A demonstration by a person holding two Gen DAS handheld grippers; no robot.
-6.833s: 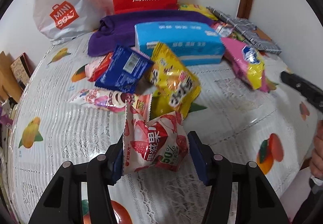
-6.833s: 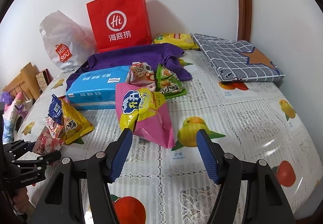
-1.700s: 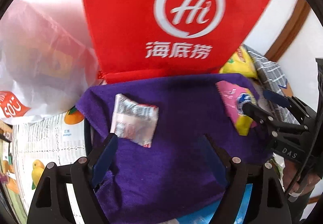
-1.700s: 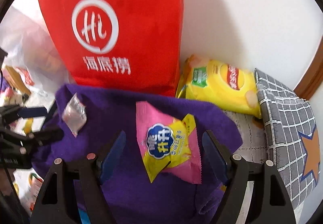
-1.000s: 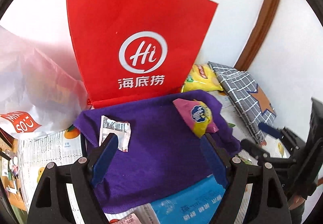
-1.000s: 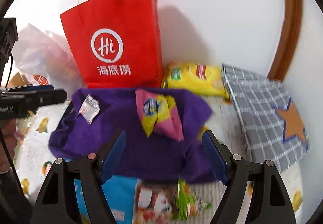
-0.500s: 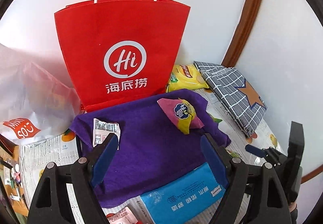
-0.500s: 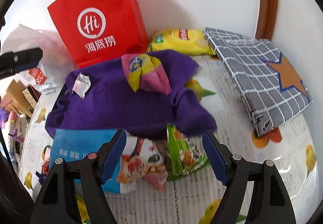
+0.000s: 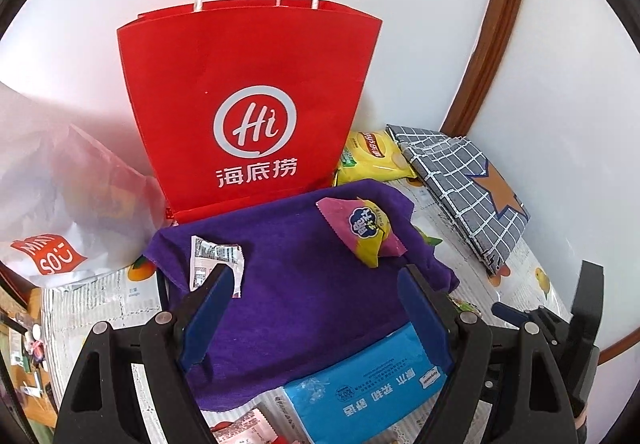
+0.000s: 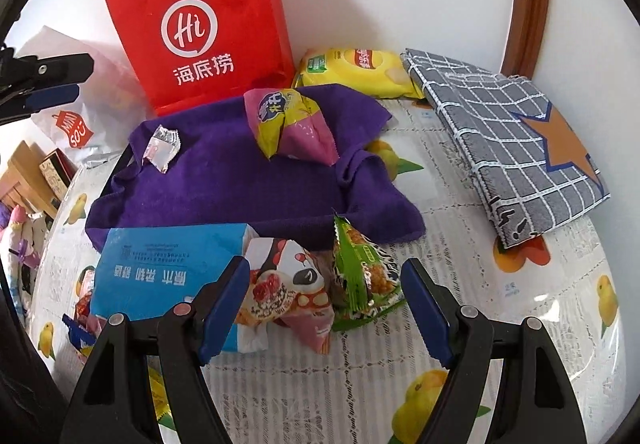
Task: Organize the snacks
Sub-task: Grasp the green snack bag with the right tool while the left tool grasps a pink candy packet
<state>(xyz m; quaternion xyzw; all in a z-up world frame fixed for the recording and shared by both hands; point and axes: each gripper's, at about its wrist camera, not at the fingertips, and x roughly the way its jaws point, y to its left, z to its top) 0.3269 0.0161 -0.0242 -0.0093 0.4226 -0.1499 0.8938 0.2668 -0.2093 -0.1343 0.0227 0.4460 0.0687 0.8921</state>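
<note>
The pink-and-yellow snack packet and a small silver packet lie well apart on the purple cloth, near the red bag. Left gripper fingers are spread, gripping nothing. Right gripper fingers (also spread) hover over the green packet and pink-white packet on the bench.

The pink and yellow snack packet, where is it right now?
The pink and yellow snack packet lies on the purple cloth, toward its right side, just in front of the red paper bag.

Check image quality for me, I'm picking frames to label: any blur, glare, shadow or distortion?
Left wrist view: sharp, strong fisheye bending the door frame; the red bag handles cast a soft shadow on the wall. Right wrist view: sharp, same curvature, mild glare on the tablecloth at the right edge.
</note>
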